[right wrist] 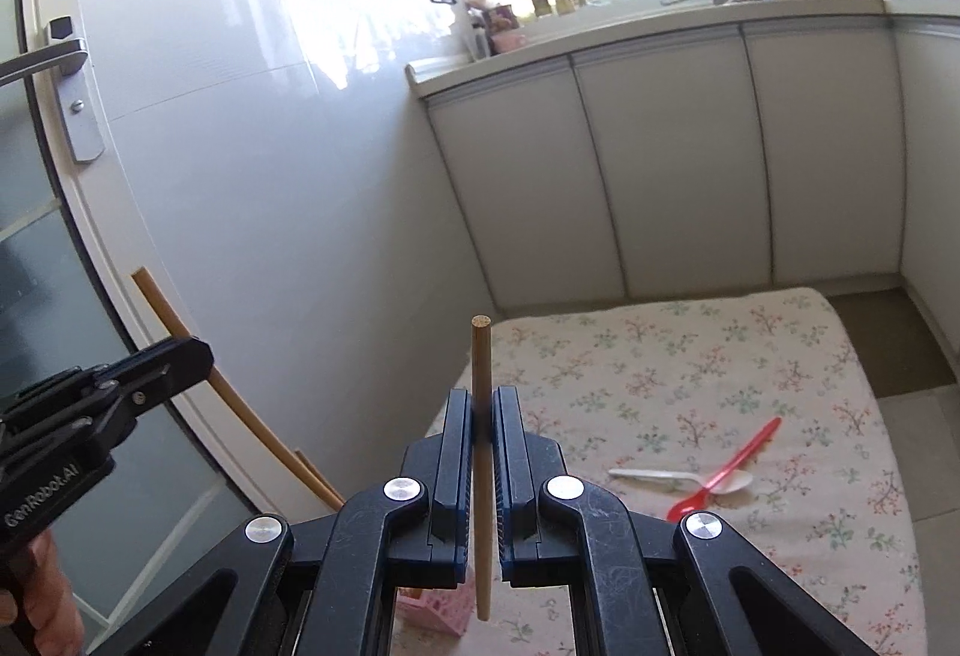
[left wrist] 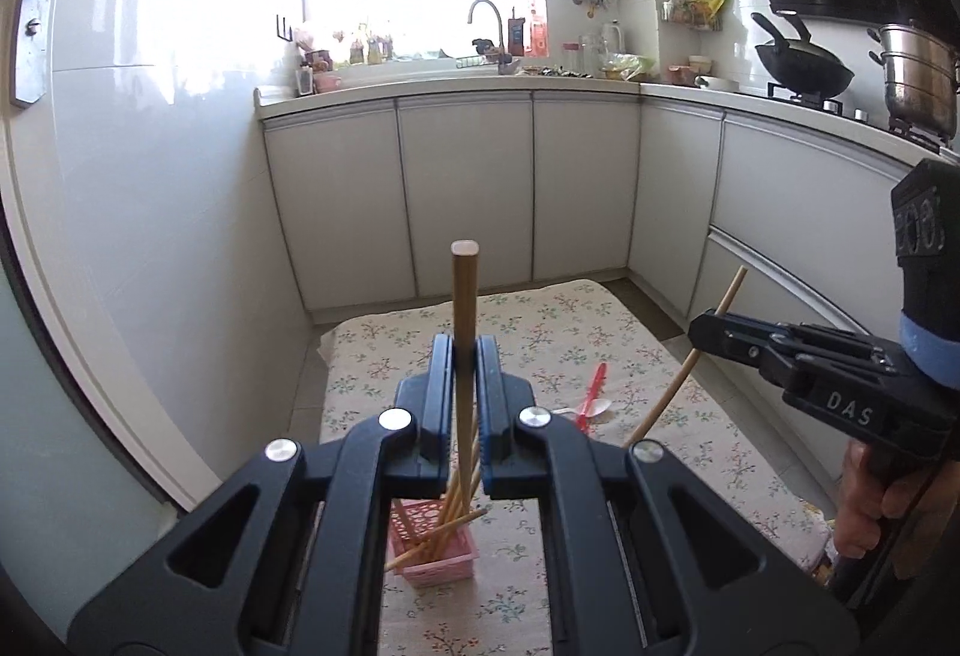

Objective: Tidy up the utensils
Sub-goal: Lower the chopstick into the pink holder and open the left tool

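Observation:
My left gripper (left wrist: 465, 356) is shut on a wooden chopstick (left wrist: 464, 290) that stands upright between the pads. Below it on the floral cloth (left wrist: 540, 332) sits a pink basket (left wrist: 435, 548) holding several chopsticks. My right gripper (right wrist: 482, 410) is shut on a second chopstick (right wrist: 481, 356), also upright. The pink basket (right wrist: 441, 611) peeks out under its jaws. Each gripper shows in the other's view: the right gripper (left wrist: 699, 329) with its slanted chopstick (left wrist: 672, 386), the left gripper (right wrist: 198, 353) likewise. A red spoon (right wrist: 732, 470) lies crossed over a white spoon (right wrist: 660, 476) on the cloth.
White lower cabinets (left wrist: 468, 188) wrap around the far side and right of the cloth. On the counter stand a sink tap (left wrist: 486, 17), a black wok (left wrist: 804, 68) and a steel pot (left wrist: 918, 74). A door with a metal handle (right wrist: 66, 56) is at the left.

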